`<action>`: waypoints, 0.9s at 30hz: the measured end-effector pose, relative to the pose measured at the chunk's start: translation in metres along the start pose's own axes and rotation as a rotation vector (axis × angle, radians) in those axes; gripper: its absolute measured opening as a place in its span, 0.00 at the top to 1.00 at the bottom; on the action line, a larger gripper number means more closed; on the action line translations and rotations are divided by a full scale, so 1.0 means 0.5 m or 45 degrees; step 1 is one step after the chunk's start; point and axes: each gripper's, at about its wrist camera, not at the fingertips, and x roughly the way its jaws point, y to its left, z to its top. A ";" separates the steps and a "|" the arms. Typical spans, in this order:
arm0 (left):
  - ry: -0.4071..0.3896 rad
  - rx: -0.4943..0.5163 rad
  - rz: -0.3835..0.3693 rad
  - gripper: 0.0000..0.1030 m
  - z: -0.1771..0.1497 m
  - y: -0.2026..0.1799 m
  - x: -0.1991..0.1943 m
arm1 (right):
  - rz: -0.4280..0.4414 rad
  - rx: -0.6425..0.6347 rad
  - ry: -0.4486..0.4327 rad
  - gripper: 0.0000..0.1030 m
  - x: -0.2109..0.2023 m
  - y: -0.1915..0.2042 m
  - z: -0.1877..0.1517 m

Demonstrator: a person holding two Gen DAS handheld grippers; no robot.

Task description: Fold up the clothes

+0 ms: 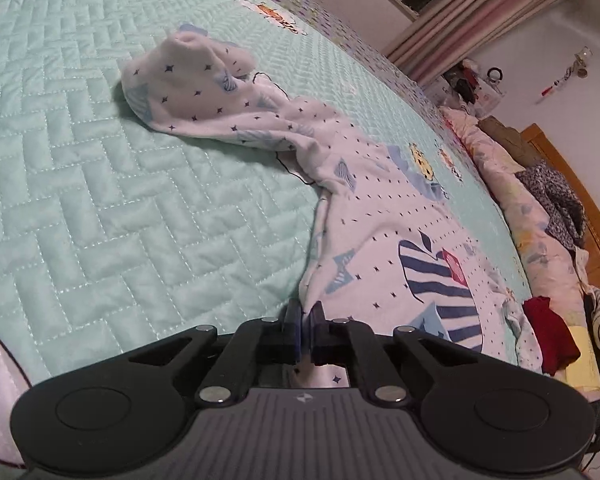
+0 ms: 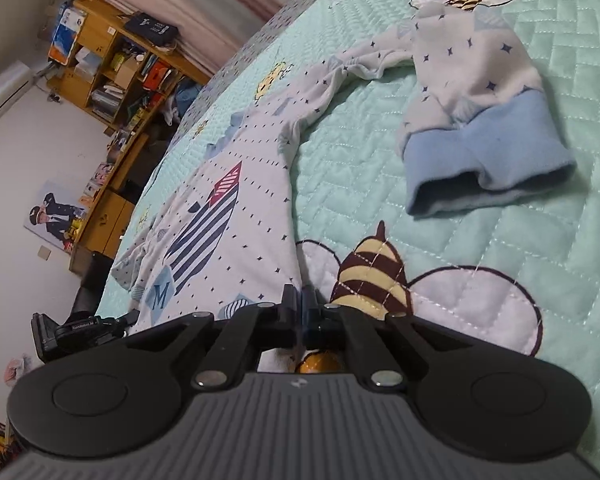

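Bedroom w/ a big bed; mint quilted bedspread [image 1: 100, 184] w/ bee appliqués covers it, wooden shelves [image 2: 112, 64] off to one side, a pile of other clothes [image 1: 548, 320] along the far edge by the headboard.

The garment [image 1: 384, 220], a white long-sleeved top w/ small star print & a striped patch, lies spread out on the bedspread, body mostly flat, not yet folded. One sleeve [image 1: 188, 84] trails away from the body, crumpled & twisted; in the right wrist view the other sleeve [image 2: 472, 92] does the same, its blue cuff [image 2: 488, 168] bunched up.

Left gripper [image 1: 305, 320]: jaws closed, pinching the near hem/side edge of the top. Right gripper [image 2: 300, 308]: jaws closed too, fabric edge caught btwn them at the opposite near corner.

Progress, my read: very early. Both corners secured, nothing folded. Left to do: sleeves in, body folded over, then prob. the rest of the pile.
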 end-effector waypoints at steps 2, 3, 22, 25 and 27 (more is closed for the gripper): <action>0.010 -0.037 -0.033 0.90 0.004 0.013 -0.001 | 0.034 0.062 0.003 0.99 -0.001 -0.015 0.000; 0.018 -0.067 -0.063 0.90 0.004 0.021 -0.006 | 0.050 0.104 0.001 0.98 -0.005 -0.023 -0.002; 0.108 0.205 0.133 0.97 -0.081 -0.033 -0.086 | -0.060 -0.148 0.065 0.97 -0.068 0.046 -0.068; 0.082 0.168 0.118 0.97 -0.077 -0.009 -0.101 | -0.063 -0.076 0.019 0.97 -0.087 0.012 -0.064; 0.077 0.159 0.109 0.96 -0.078 0.001 -0.106 | -0.034 -0.028 0.023 0.97 -0.089 -0.009 -0.068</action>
